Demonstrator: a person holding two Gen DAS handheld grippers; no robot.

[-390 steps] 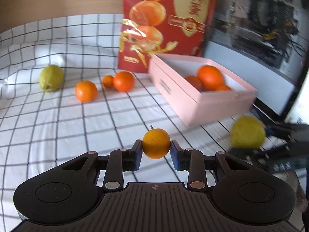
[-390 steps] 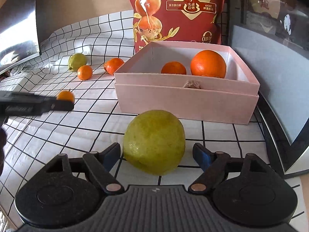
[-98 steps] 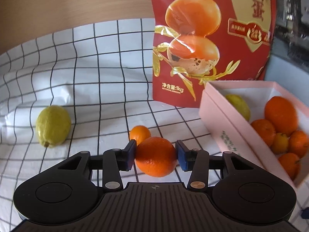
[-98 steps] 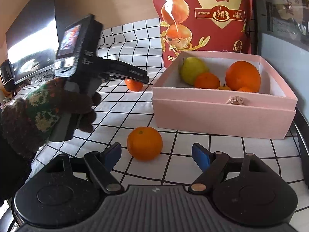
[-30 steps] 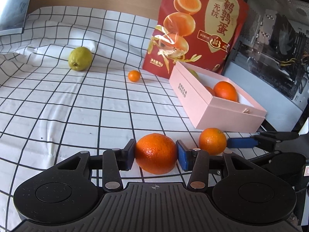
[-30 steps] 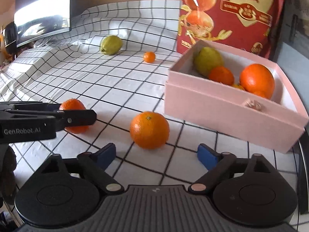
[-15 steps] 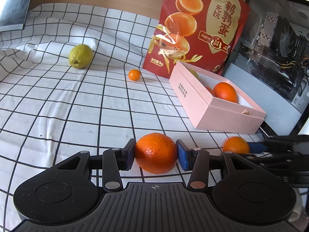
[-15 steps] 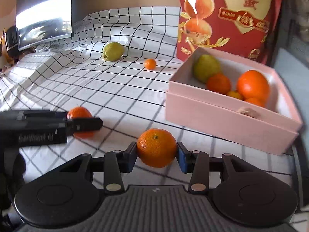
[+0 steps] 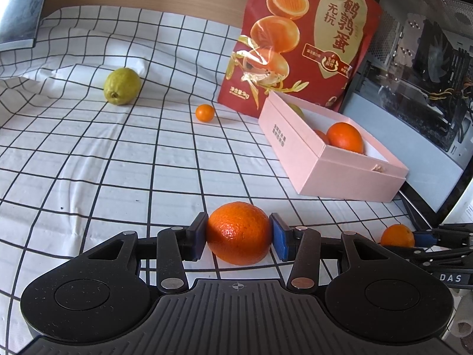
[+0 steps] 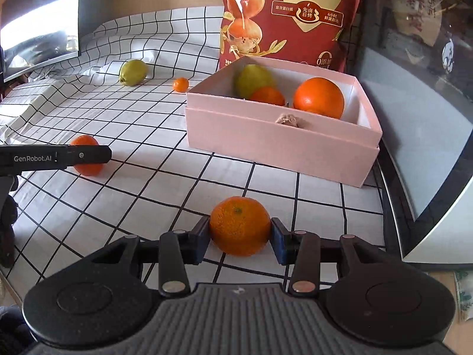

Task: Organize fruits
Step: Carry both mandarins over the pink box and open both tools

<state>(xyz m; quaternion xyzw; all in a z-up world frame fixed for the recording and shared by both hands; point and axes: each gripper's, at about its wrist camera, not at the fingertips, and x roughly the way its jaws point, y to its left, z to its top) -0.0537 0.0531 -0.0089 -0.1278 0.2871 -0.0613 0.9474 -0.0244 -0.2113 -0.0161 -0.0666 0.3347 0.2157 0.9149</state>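
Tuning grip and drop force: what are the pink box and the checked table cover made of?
Pink box: looks like rigid paperboard, matte; crisp folded edges, thin straight walls, no shine.
Checked table cover: probably thin woven fabric, matte; it wrinkles and drapes in soft folds at the back.

A: How many round orange citrus fruits show?
B: Five: two gripped, one tiny on the cloth, two boxed.
A: And yellow-green lemon-shaped fruits?
B: Two. One pink cardboard box, one red foil bag.
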